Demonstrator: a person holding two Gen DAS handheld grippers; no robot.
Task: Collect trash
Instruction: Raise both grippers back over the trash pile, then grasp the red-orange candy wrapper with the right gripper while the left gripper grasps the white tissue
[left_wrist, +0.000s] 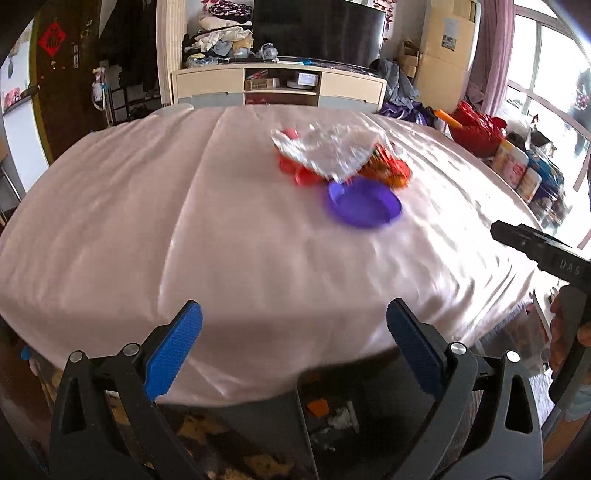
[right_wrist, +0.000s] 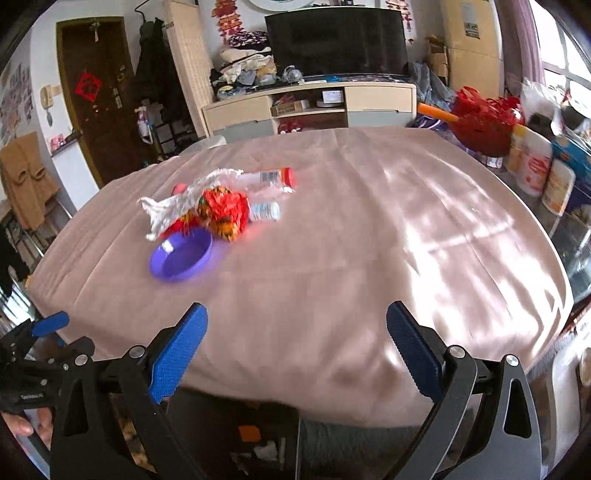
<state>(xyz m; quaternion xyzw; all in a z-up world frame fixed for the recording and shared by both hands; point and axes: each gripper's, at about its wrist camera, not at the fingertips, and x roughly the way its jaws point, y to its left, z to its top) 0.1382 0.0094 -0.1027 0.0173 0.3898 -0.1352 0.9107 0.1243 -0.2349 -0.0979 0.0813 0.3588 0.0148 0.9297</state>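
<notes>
A pile of trash lies on the pink-clothed table (left_wrist: 184, 221): a silver foil wrapper (left_wrist: 325, 151), a crumpled red-orange wrapper (right_wrist: 223, 210), red caps (left_wrist: 295, 170) and two clear plastic bottles (right_wrist: 267, 179). A purple plastic bowl (left_wrist: 364, 203) sits just in front of the pile; it also shows in the right wrist view (right_wrist: 181, 254). My left gripper (left_wrist: 293, 341) is open and empty above the table's near edge. My right gripper (right_wrist: 295, 343) is open and empty, also at the near edge, well short of the pile.
A TV cabinet (right_wrist: 310, 107) stands beyond the table. Tubs and boxes (right_wrist: 535, 166) and a red bag (right_wrist: 484, 122) stand along the right side by the window. The table (right_wrist: 369, 240) fills the middle. A dark door (right_wrist: 96, 92) is at the far left.
</notes>
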